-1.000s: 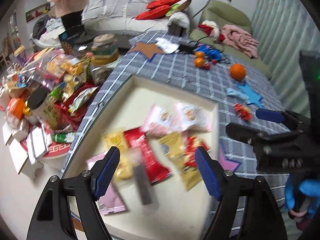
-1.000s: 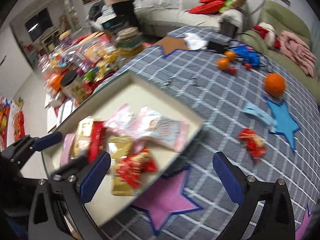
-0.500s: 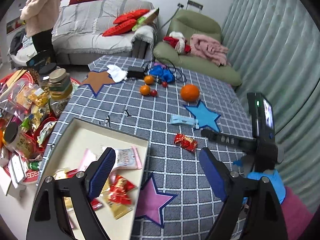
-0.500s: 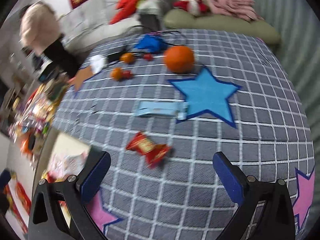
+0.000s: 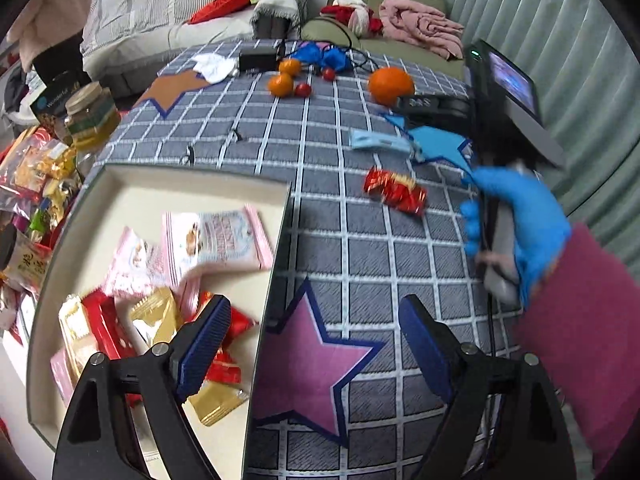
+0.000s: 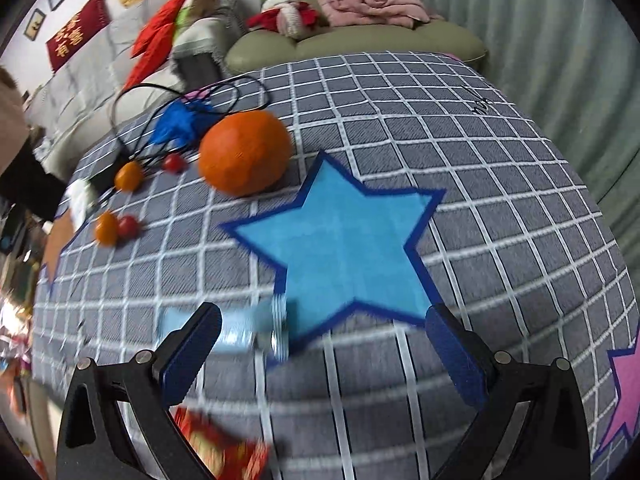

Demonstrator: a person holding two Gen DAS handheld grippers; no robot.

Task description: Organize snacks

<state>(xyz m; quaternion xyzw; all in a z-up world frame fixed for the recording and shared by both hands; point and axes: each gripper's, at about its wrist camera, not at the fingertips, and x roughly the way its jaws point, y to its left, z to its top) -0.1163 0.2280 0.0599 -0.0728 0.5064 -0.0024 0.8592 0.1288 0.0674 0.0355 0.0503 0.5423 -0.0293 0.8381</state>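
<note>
We've got both tools empty: left gripper (image 5: 316, 344) jaws spread wide, just been opening, nothing between them; right gripper (image 6: 322, 350) jaws apart too, bare

Tray (image 5: 192, 178) already holds the sorted packets, so it reads as the drop zone, left tool parked over its near right edge. Two strays remain on the checked cloth (image 5: 344, 240): red snack (image 5: 394, 192) and pale blue packet (image 6: 244, 326), the latter lying just ahead of the right tool's left finger, likely our next pick

Open cloth around both strays; orange (image 6: 244, 152) sits clear beyond, tray wall is the only lip to clear
</note>
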